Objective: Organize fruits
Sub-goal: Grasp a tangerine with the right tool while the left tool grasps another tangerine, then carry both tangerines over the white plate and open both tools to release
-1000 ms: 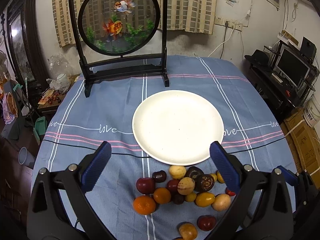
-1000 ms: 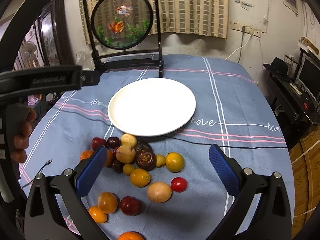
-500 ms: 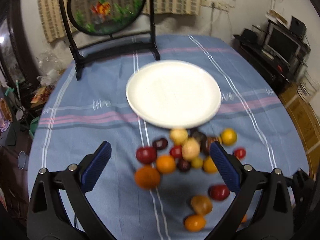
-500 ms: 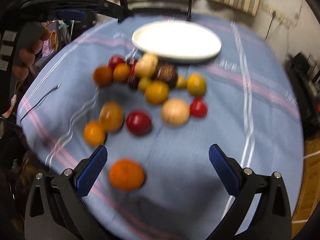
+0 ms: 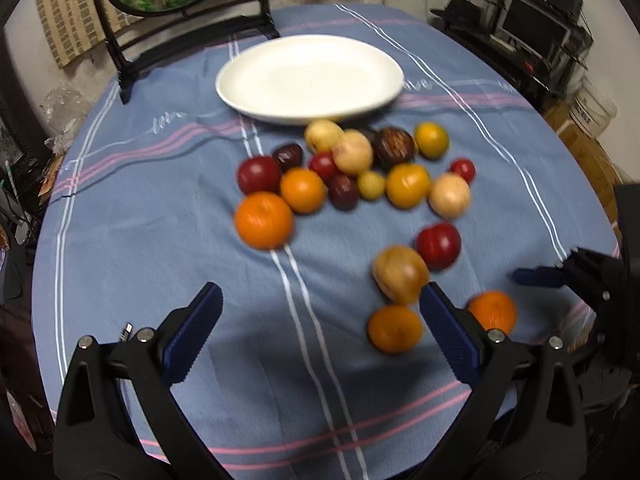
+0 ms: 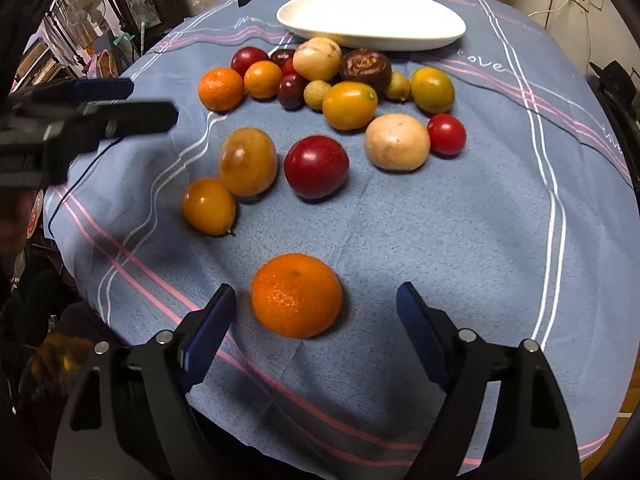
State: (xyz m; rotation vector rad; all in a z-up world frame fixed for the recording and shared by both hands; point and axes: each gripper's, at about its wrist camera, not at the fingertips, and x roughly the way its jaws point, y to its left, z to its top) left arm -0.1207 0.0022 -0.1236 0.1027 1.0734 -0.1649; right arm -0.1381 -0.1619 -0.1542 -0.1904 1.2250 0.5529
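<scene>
Here the round white plate [image 6: 416, 36] lies bare, all fruit on the blue cloth [image 6: 460, 240]; right gripper [image 6: 316, 312], just narrowing, brackets a lone orange mandarin [image 6: 297, 295] untouched; left gripper [image 5: 320, 332] wide, empty.

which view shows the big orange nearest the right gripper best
The right wrist view: the big orange lies sharp and whole, untouched between the closing fingers of the right gripper. The left wrist view shows it blurred, partly hidden behind a finger.
</scene>
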